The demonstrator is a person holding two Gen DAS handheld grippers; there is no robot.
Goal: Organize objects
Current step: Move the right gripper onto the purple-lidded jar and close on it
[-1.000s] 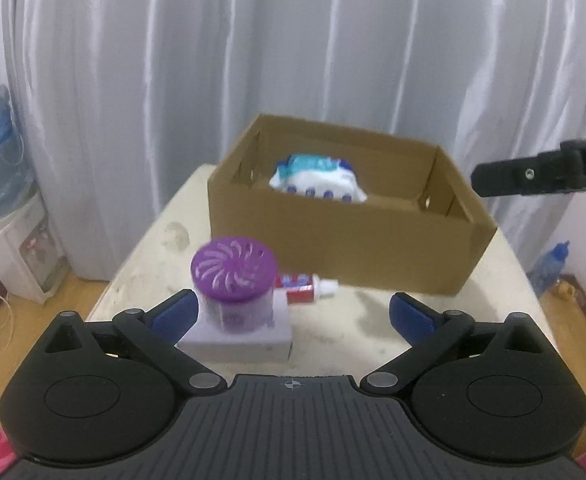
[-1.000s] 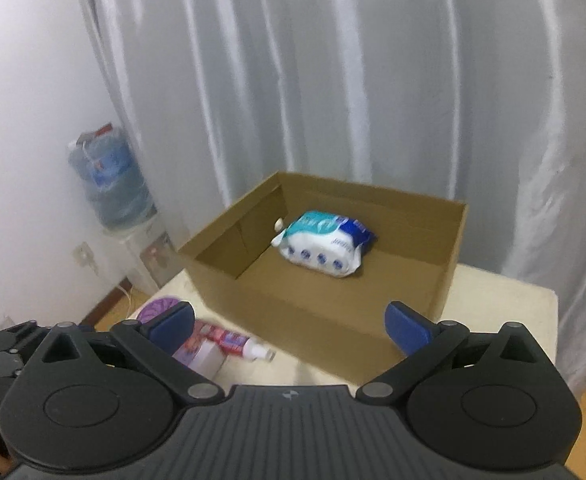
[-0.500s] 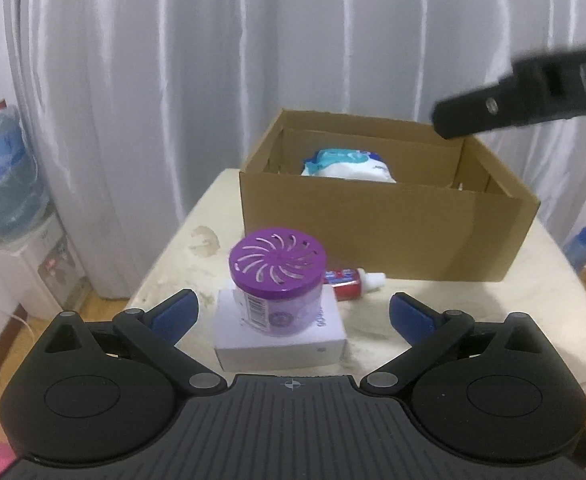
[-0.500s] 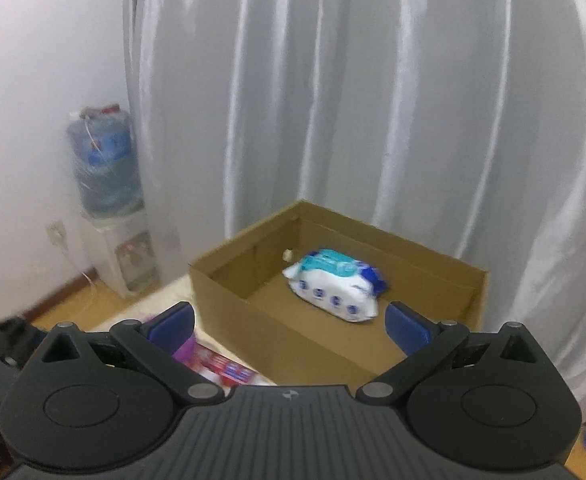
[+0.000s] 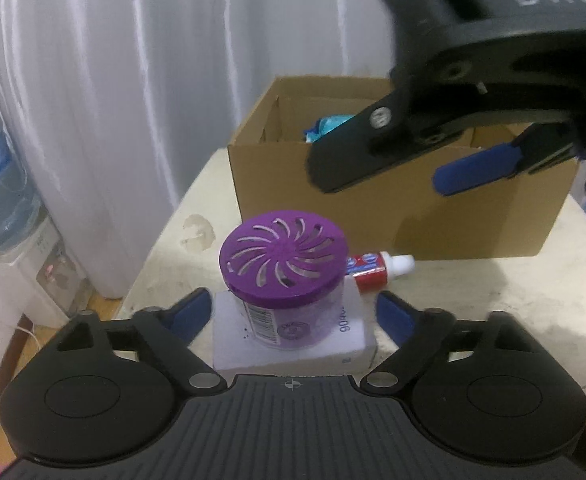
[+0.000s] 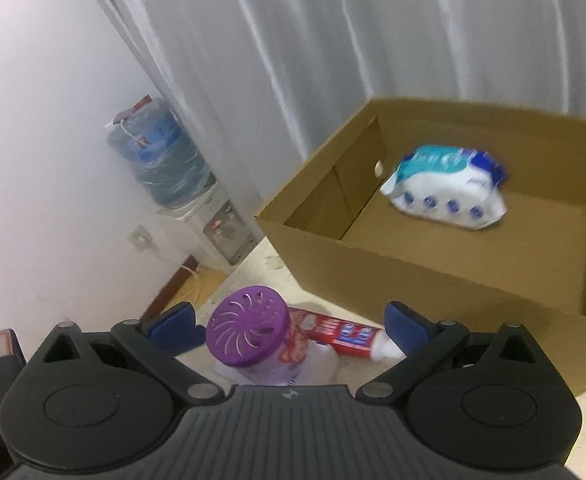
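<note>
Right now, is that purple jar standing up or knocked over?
Standing up. The purple jar sits upright on a white box, its slotted lid facing up, beside a toothpaste tube lying flat.

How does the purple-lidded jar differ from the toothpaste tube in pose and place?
The purple-lidded jar stands upright on a white box; the toothpaste tube lies flat on the table. The jar is round and wide, the tube slim. Both are outside the cardboard box.

Matt brown cardboard box (image 6: 393,276); glossy purple plastic lid (image 5: 283,258); satiny curtain (image 6: 333,40).
</note>
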